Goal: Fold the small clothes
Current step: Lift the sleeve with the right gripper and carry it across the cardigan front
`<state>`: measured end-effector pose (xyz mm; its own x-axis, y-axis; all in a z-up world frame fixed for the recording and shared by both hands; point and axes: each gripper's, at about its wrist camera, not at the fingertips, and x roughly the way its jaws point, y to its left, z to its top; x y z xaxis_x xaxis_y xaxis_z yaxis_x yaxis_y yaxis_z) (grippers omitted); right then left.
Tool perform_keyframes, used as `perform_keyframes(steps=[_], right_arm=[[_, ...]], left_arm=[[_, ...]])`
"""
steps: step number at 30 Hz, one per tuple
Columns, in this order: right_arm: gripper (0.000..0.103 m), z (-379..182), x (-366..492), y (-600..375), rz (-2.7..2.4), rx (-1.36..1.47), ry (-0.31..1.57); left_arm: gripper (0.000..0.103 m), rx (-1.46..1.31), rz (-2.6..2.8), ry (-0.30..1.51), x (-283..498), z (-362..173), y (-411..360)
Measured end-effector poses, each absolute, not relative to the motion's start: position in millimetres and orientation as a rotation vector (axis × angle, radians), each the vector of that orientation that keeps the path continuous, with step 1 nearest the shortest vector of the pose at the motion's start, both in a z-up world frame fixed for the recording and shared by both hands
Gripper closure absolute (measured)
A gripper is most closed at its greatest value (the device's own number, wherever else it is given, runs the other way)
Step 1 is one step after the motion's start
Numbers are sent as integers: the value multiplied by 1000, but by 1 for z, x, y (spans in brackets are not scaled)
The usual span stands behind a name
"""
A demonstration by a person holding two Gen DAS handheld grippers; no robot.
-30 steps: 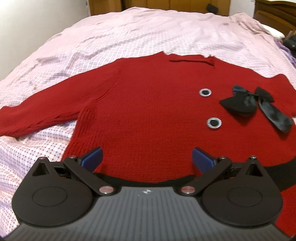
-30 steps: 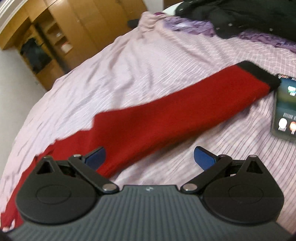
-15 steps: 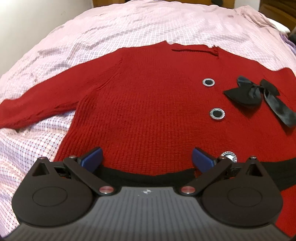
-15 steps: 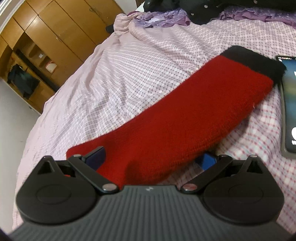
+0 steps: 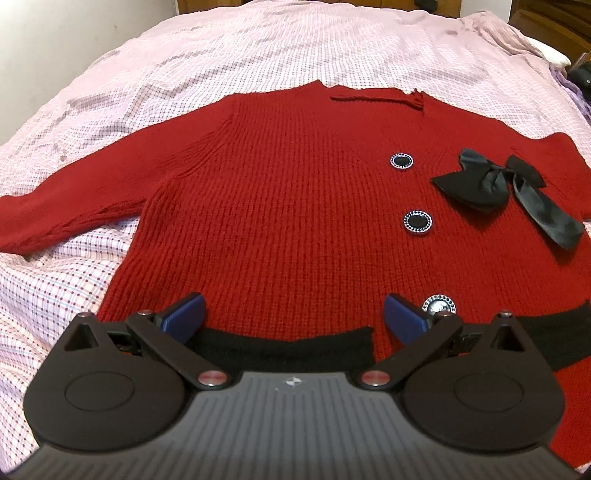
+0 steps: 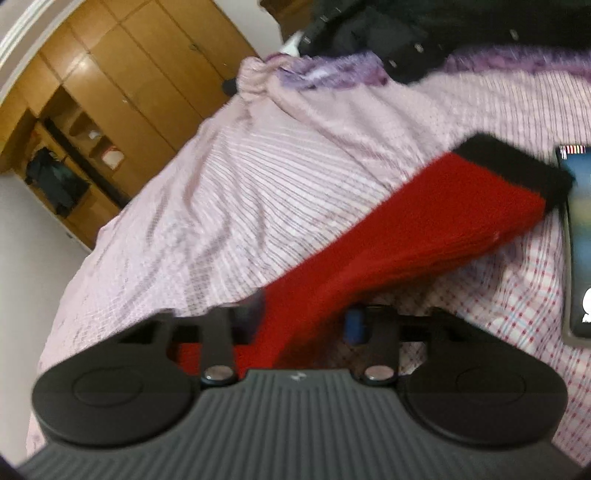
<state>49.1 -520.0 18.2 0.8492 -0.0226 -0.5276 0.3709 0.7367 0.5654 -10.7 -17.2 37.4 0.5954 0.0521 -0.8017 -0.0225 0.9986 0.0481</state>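
A red knit sweater with a black bow, round buttons and a black hem lies flat on the bed. My left gripper hovers open over the hem, nothing between its blue pads. In the right wrist view the sweater's sleeve stretches up to the right and ends in a black cuff. My right gripper has the sleeve's lower part between its fingers. Its jaws are closing, and the pads bunch the red knit.
A pink checked sheet covers the bed. A phone lies beside the cuff at the right edge. Dark clothes and a purple cloth are piled at the far end. A wooden wardrobe stands beyond the bed.
The right gripper's jaws went from wide open to closed onto the sleeve as it moved in. The left view drew back slightly, so the black hem and a third button now show.
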Motion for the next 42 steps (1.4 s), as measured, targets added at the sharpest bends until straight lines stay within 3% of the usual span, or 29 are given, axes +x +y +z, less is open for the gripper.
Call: perform_keyframes(steps=[1, 6, 42], right_arm=[[82, 23, 46, -518, -227, 694, 508], [87, 48, 31, -506, -182, 585, 439], [87, 139, 31, -355, 75, 288, 398]], left_arm=[[0, 36, 41, 931, -11, 38, -17], [0, 25, 36, 924, -16, 41, -15], [0, -36, 32, 884, -37, 52, 22]])
